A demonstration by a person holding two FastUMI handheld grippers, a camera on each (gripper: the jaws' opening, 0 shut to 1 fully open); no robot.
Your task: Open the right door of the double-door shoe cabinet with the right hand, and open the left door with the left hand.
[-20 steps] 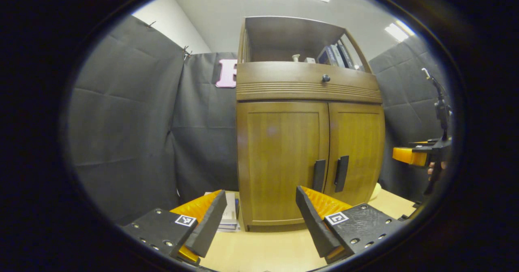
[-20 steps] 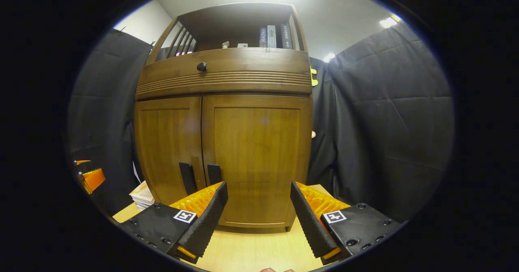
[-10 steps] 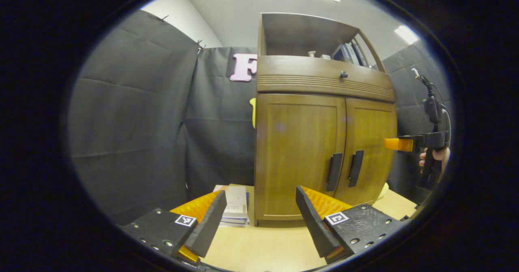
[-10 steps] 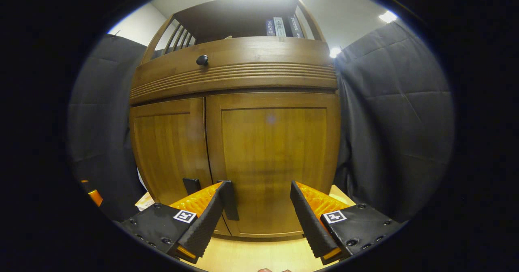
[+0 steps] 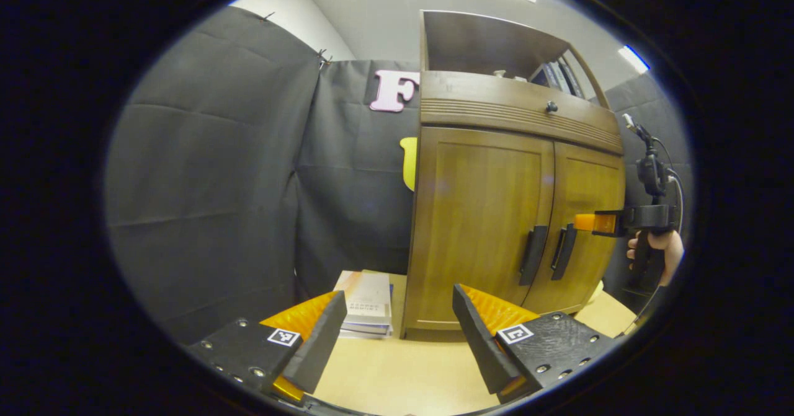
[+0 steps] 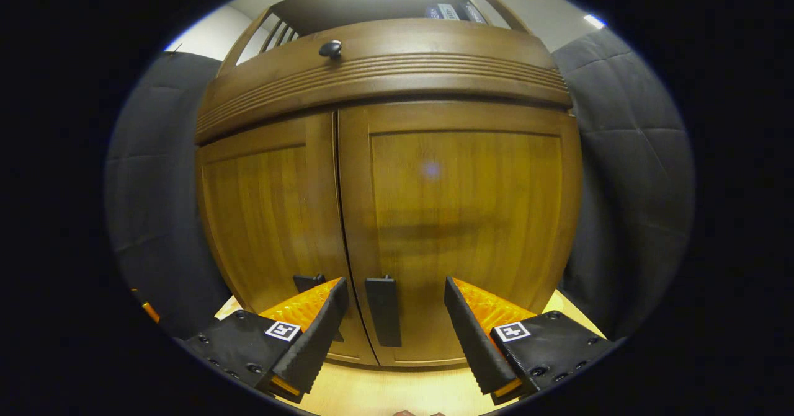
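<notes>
Lining up: right gripper (image 6: 392, 326) spread wide around the right door handle (image 6: 383, 310); rigid wood, pinch that bar.

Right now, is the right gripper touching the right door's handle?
Apart. In the right gripper view the right door's handle stands between the open fingers of the right gripper, with door wood showing on both sides.

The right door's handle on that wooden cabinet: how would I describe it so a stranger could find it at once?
Start at the tall wooden cabinet on the pale table, then look at its two closed lower doors. Near the bottom of the seam between them hang two dark upright bar handles. The right door's handle is the one right of the seam, framed between the fingers of the open right gripper.
</notes>
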